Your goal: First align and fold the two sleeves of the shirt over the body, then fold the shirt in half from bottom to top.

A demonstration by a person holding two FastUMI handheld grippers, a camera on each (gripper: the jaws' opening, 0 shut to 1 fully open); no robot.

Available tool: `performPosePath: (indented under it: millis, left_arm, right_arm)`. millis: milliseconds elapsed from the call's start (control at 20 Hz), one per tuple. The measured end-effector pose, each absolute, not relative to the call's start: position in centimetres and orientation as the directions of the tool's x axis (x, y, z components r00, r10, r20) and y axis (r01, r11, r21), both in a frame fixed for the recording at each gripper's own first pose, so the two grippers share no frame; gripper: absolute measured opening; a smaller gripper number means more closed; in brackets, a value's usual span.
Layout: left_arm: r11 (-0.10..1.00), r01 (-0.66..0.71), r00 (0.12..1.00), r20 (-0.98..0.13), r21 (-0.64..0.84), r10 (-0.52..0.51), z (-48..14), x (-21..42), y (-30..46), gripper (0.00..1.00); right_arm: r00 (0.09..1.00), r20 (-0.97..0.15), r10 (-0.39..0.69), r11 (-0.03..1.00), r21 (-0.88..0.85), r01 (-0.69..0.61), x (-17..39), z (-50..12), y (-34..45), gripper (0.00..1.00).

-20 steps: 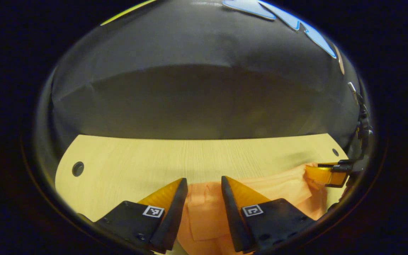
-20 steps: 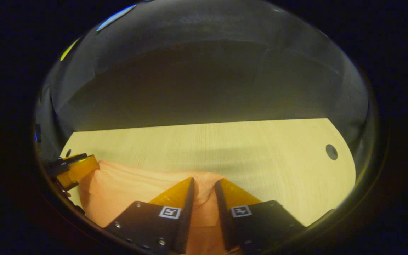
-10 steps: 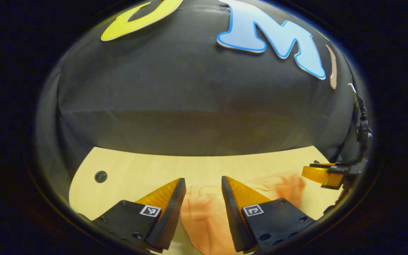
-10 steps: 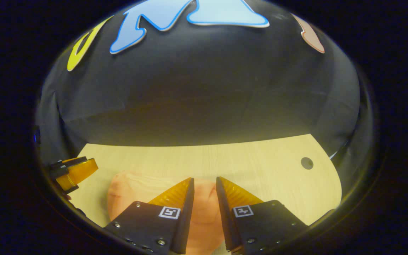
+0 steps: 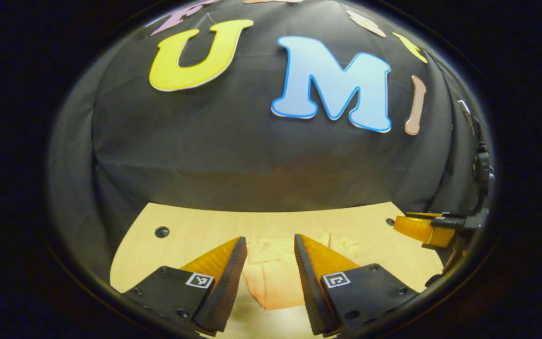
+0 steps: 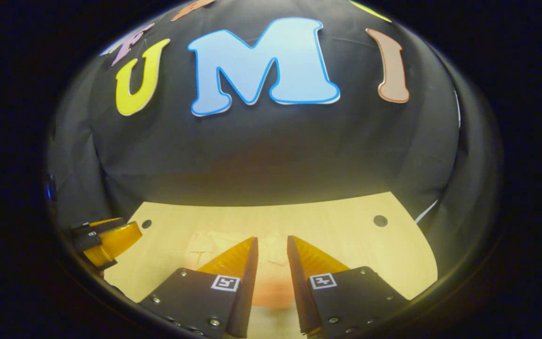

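The orange shirt (image 5: 271, 280) lies folded into a small bundle on the pale wooden table (image 5: 191, 230), below and ahead of me. My left gripper (image 5: 270, 239) hangs above it, open, with nothing between its fingers; the shirt shows through the gap. My right gripper (image 6: 272, 238) is likewise raised over the shirt (image 6: 271, 285), its fingers a little apart and holding nothing. In the left gripper view the right gripper (image 5: 424, 228) sits at the far right. In the right gripper view the left gripper (image 6: 111, 238) sits at the far left.
The table's curved far edge meets the black cloth wall (image 5: 252, 155). Small round holes mark the tabletop at the left (image 5: 161, 231) and the right (image 6: 380, 220). Bare wood surrounds the shirt on both sides.
Both grippers have risen and tilted up away from the shirt, so the wall takes up more of each view. The shirt looks smaller and stays flat on the table.
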State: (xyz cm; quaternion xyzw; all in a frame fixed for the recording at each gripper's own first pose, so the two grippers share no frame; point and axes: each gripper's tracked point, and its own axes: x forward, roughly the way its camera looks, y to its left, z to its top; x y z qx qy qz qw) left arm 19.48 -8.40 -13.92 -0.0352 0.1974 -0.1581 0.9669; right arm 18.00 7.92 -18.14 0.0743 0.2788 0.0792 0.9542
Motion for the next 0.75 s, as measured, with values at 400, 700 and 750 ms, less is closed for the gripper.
performPosePath:
  millis: [400,700,750]
  left_arm:
    - [0.940,0.299,0.879,-0.336,-0.162,-0.338,-10.5,8.9,-6.7,0.65]
    - [0.945,0.302,0.889,-0.321,-0.126,-0.327,-10.2,4.5,-5.2,0.65]
    - [0.945,0.301,0.888,-0.324,-0.128,-0.327,-10.4,4.1,-5.1,0.65]
  right_arm:
    - [0.848,-0.486,0.211,0.972,0.199,-0.128,8.2,-14.8,7.5,0.39]
    - [0.852,-0.480,0.209,0.968,0.224,-0.112,3.3,-14.2,7.4,0.40]
    - [0.852,-0.482,0.206,0.968,0.225,-0.107,2.9,-14.3,7.4,0.39]
